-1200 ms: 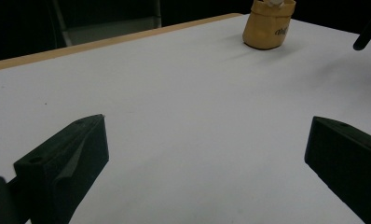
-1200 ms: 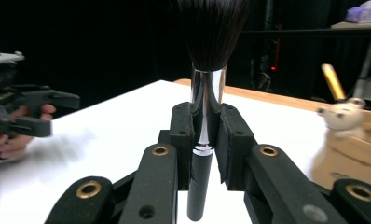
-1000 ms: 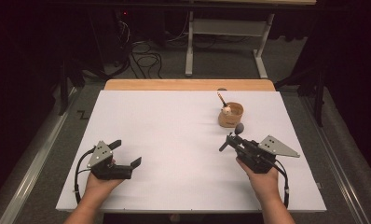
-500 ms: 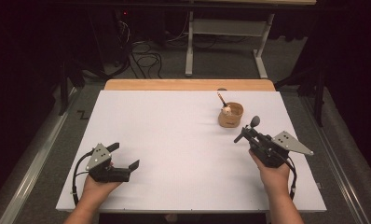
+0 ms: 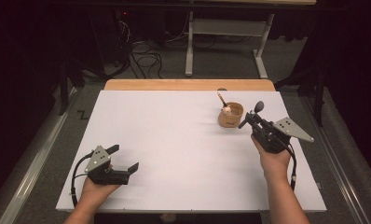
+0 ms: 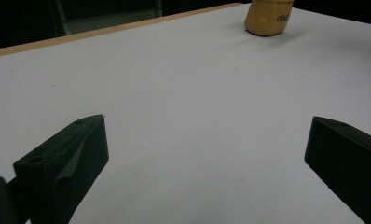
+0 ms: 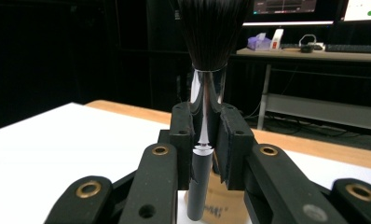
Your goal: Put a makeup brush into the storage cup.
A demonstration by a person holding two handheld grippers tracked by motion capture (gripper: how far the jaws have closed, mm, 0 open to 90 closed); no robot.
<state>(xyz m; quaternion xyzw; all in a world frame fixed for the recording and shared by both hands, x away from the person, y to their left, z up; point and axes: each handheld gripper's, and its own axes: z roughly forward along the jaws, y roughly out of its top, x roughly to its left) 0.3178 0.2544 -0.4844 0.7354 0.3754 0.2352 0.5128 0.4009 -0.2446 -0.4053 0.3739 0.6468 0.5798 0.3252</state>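
My right gripper is shut on a brush with a black handle, silver ferrule and dark bristles. In the right gripper view the brush stands upright between the jaws of that gripper. It hovers just right of a small wooden cup, which holds another brush and something pale. The cup's base shows behind the jaws. My left gripper rests open near the table's front left, nothing between its jaws. The cup sits far ahead of it.
The white table top has a wooden strip along its far edge. Behind it stand a metal desk frame and cables on the floor. A desk with monitors is in the dark background.
My right hand has carried the brush to the right, farther away and a little upward, from in front of the cup to its right side. The left hand has stayed put.
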